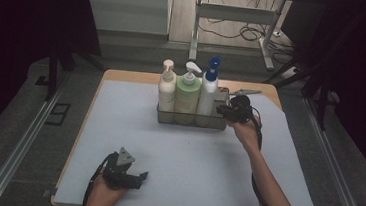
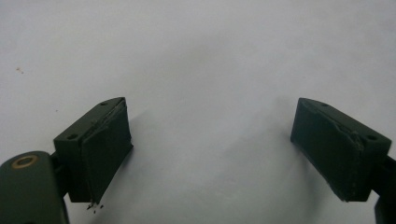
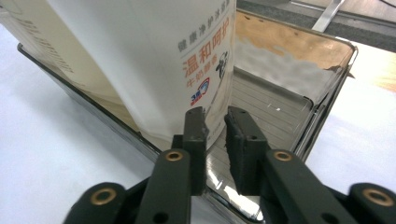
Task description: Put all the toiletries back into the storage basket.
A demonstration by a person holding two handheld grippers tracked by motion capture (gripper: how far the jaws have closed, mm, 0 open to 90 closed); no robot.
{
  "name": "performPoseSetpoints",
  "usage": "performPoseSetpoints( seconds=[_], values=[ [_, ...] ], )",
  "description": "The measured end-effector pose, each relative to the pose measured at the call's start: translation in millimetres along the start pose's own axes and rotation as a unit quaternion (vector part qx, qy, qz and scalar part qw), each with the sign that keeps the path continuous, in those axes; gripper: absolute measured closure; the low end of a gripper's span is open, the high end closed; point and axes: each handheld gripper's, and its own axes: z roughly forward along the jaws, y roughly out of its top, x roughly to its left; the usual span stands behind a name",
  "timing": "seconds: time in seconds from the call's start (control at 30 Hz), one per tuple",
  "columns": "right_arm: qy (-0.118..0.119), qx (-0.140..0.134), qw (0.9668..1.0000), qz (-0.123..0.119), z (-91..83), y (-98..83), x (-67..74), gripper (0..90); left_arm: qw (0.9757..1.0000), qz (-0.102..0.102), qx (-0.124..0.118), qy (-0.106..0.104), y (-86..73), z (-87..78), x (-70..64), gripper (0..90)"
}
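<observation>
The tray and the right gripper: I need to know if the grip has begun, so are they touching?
Touching. In the right gripper view, the right gripper has its jaws nearly closed astride the near wall of the tray, one jaw on each side.

White bottle (image 3: 154, 56) cropped above; tray's (image 3: 322, 107) near rim behind right tongs (image 3: 215, 122).

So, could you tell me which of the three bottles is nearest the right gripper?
The white bottle with the blue pump, at the right end of the tray. The right gripper is beside it; the green and cream bottles stand farther left.
</observation>
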Motion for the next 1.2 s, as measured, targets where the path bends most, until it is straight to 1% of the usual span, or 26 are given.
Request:
performPoseSetpoints(
  seconds=[0.2, 0.37, 0.57, 0.8, 1.0, 1.2],
  values=[
    [-0.003, -0.002, 1.0000, -0.003, -7.6, 0.3, 1.6, 67.7, 1.0000, -0.001, -0.001, 0.000, 0.0, 0.1, -0.1, 12.0],
    [-0.003, -0.002, 1.0000, -0.005, -12.9, 0.0, 3.1, 58.1, 1.0000, -0.001, -0.001, 0.000, 0.0, 0.0, -0.1, 12.0],
    [-0.006, 0.000, 0.9999, -0.016, -19.6, -1.1, 7.4, 47.1, 1.0000, -0.001, -0.001, 0.000, 0.0, 0.0, -0.2, 12.0],
    [-0.001, 0.002, 0.9999, -0.016, -24.3, -5.8, 9.2, 35.5, 1.0000, -0.001, -0.001, 0.000, 0.0, 0.1, -0.1, 12.0],
    [0.003, 0.005, 0.9997, -0.022, -26.8, -11.0, 9.8, 29.4, 1.0000, -0.001, -0.001, 0.000, 0.0, 0.1, -0.1, 12.0],
    [0.005, 0.007, 0.9995, -0.031, -31.1, -16.4, 13.2, 26.9, 1.0000, -0.001, -0.002, 0.000, -0.1, 0.2, -0.3, 12.0]
  ],
)
